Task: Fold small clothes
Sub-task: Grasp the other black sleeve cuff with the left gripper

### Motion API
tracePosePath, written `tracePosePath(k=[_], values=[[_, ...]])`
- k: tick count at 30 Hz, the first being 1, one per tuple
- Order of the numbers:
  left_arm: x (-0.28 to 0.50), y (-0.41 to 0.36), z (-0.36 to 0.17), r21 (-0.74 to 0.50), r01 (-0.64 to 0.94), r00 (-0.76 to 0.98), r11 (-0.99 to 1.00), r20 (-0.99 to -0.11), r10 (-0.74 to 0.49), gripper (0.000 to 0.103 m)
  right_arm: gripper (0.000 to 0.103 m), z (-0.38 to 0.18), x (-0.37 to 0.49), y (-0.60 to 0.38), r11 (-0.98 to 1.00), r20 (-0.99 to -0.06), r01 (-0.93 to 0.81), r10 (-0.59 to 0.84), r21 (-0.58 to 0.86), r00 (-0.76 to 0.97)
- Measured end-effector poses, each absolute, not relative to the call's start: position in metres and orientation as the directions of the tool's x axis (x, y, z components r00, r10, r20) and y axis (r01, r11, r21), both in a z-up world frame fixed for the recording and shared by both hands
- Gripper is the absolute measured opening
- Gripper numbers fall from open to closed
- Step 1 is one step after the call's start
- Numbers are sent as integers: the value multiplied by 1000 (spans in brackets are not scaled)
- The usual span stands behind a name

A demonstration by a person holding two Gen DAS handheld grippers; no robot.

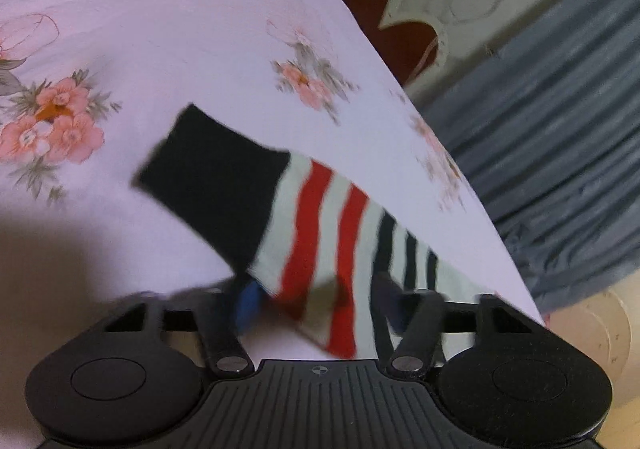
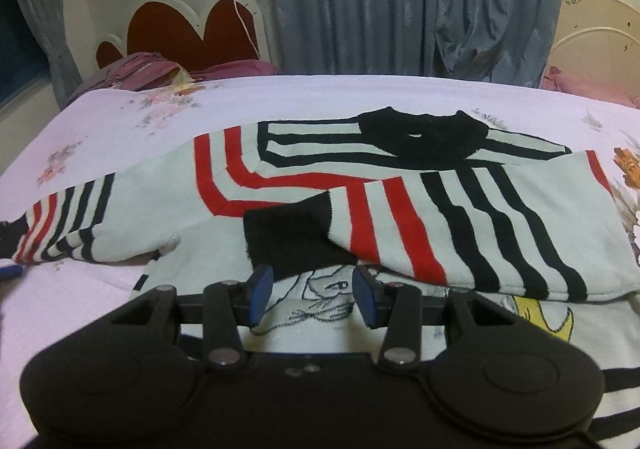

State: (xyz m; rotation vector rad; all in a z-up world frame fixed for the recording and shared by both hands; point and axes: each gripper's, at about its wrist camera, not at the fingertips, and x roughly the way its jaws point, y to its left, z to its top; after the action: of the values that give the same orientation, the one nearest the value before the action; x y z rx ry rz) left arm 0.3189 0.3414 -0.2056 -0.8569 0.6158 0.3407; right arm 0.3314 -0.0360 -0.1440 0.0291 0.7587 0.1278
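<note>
While jaws gape, sleeve (image 1: 320, 241) between left gripper (image 1: 320, 305).

Hand-held gripper (image 2: 313, 299) open over striped sweater (image 2: 400, 205).

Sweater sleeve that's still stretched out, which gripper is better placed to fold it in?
Left. The unfolded sleeve lies between the open fingers of the left gripper; the right gripper sits open by the already folded cuff.

The setting is a home bedroom, identified by a bed covered with a pink floral sheet (image 2: 280, 97), a scalloped red-and-white headboard (image 2: 188, 29), purple pillows (image 2: 136, 69), long grey-blue curtains (image 2: 400, 1), and a second cream bed frame (image 2: 596, 33) alongside.
</note>
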Motion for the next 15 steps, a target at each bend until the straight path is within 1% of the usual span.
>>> tracePosePath(k=[2, 5, 6, 9, 11, 12, 15], values=[[326, 348, -210, -607, -524, 777, 597, -628, 45, 31, 42, -146, 338, -35, 994, -686, -91, 109, 62, 719], [333, 346, -207, -587, -509, 787, 630, -614, 64, 21, 42, -147, 348, -36, 996, -683, -71, 89, 55, 725], [334, 342, -204, -580, -499, 792, 644, -606, 68, 19, 42, -147, 352, -36, 997, -681, -63, 82, 53, 727], [339, 330, -190, -573, -460, 822, 679, -563, 82, 17, 42, -149, 362, -38, 998, -679, -47, 70, 52, 731], [346, 314, -170, -539, -403, 847, 739, -525, 79, 17, 43, -158, 369, -38, 998, -700, -46, 58, 37, 712], [348, 305, -160, -522, -366, 861, 771, -503, 69, 17, 43, -166, 374, -39, 998, -725, -47, 53, 29, 686], [360, 266, -128, -473, -228, 896, 851, -444, -6, 16, 44, -168, 374, -40, 998, -716, -59, 57, 22, 696]])
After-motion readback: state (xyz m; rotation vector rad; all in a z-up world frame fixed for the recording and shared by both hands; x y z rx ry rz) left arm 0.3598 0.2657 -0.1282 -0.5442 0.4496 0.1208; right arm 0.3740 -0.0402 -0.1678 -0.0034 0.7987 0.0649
